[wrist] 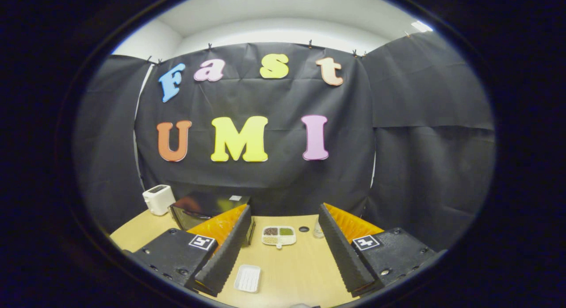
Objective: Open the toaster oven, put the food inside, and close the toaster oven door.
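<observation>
Gripper view: the gripper [283,250] hangs over the table [305,272], fingers spread wide, grasping nothing. The toaster oven [201,208] — dark, glossy — stands beyond the left finger, door apparently shut. A divided food dish [278,236] lies between the fingers — outside the oven. Loading appears outstanding.

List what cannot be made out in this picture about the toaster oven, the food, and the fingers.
- Toaster oven: one finger covers its front, so the door's state cannot be told.
- Divided dish: too small to identify the food in its compartments.
- White tray: seems empty, too small to confirm.
- Gripper: fingers wide apart, holding nothing.
- Small bottle: partly behind the other finger.
</observation>
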`<state>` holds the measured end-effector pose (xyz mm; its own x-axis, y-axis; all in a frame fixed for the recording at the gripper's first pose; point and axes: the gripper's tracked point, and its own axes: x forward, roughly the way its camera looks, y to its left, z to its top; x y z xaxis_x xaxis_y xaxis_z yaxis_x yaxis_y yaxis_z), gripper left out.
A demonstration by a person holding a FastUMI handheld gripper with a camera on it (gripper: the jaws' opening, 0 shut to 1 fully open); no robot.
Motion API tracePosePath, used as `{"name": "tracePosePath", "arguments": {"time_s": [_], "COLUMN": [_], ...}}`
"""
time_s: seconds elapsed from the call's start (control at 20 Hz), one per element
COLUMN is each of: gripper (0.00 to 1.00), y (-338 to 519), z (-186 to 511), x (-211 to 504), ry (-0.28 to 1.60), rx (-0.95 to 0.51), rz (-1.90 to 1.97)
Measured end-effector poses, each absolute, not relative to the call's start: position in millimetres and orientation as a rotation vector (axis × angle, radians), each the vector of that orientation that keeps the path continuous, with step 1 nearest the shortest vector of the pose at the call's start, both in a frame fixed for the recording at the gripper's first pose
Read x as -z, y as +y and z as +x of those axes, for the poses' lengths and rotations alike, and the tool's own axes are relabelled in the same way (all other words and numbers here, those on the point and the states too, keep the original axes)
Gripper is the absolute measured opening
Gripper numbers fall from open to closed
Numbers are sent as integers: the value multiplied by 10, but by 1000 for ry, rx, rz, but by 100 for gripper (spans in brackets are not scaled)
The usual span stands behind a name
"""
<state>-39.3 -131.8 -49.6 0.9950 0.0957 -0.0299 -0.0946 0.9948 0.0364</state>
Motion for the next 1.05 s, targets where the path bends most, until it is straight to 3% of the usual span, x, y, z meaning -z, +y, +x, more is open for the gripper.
{"name": "tracePosePath", "arguments": {"time_s": [1.05], "gripper": [98], "y": [-1440], "z": [-472], "x": [485], "ry": [48], "rx": [-106], "rz": [54]}}
